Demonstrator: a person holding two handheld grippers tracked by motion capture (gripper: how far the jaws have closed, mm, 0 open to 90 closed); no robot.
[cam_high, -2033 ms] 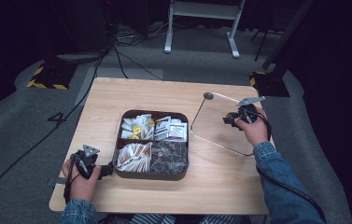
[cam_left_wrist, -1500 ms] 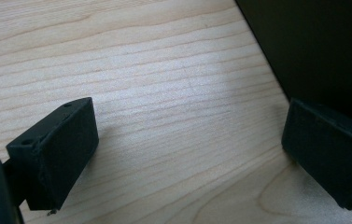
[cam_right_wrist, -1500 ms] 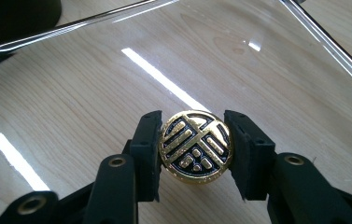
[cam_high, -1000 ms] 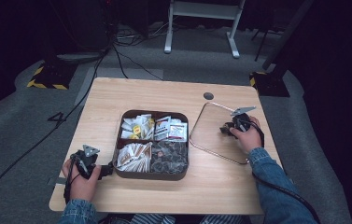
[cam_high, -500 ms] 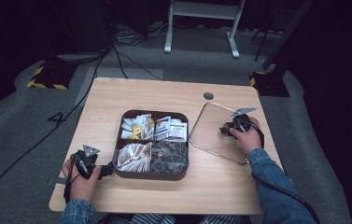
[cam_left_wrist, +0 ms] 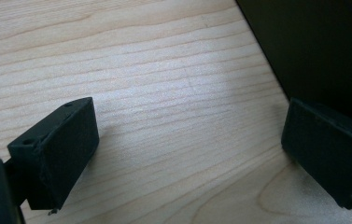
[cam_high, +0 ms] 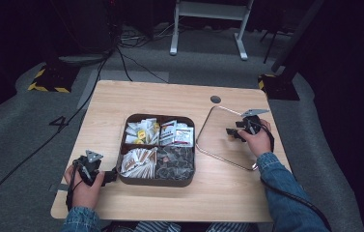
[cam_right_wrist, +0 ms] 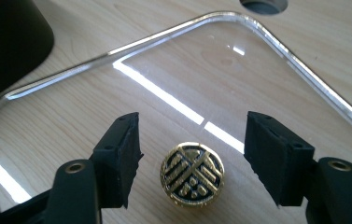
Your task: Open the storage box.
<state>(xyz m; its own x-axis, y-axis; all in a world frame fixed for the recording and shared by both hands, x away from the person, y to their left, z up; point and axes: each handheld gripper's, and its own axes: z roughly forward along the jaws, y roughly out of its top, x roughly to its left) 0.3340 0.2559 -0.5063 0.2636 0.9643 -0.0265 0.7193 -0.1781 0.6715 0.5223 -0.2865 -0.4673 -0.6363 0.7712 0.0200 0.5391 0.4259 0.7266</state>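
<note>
A dark four-compartment box (cam_high: 158, 182) of sachets and tea bags sits mid-table. To its right a clear lid (cam_high: 220, 142) lies flat on the wood, its gold knob (cam_right_wrist: 193, 173) facing up. My right gripper (cam_high: 231, 133) hovers over that lid (cam_right_wrist: 211, 79). Its jaws have just been opening, and the right gripper (cam_right_wrist: 192, 135) now stands open with the knob between the pads, touching neither. My left gripper (cam_high: 112, 175) rests on the table at the box's front left corner. The left gripper (cam_left_wrist: 187, 126) is open over bare wood, beside the box wall (cam_left_wrist: 313, 42).
A round cable hole (cam_high: 215, 99) is in the table behind the lid. The table's right edge runs close past the lid. Grey carpet, cables and a white stand's legs (cam_high: 208, 29) lie beyond the far edge.
Two seconds ago the right hand held the lid tilted above the table. It has come down and now lies flat. The left hand has kept still.
</note>
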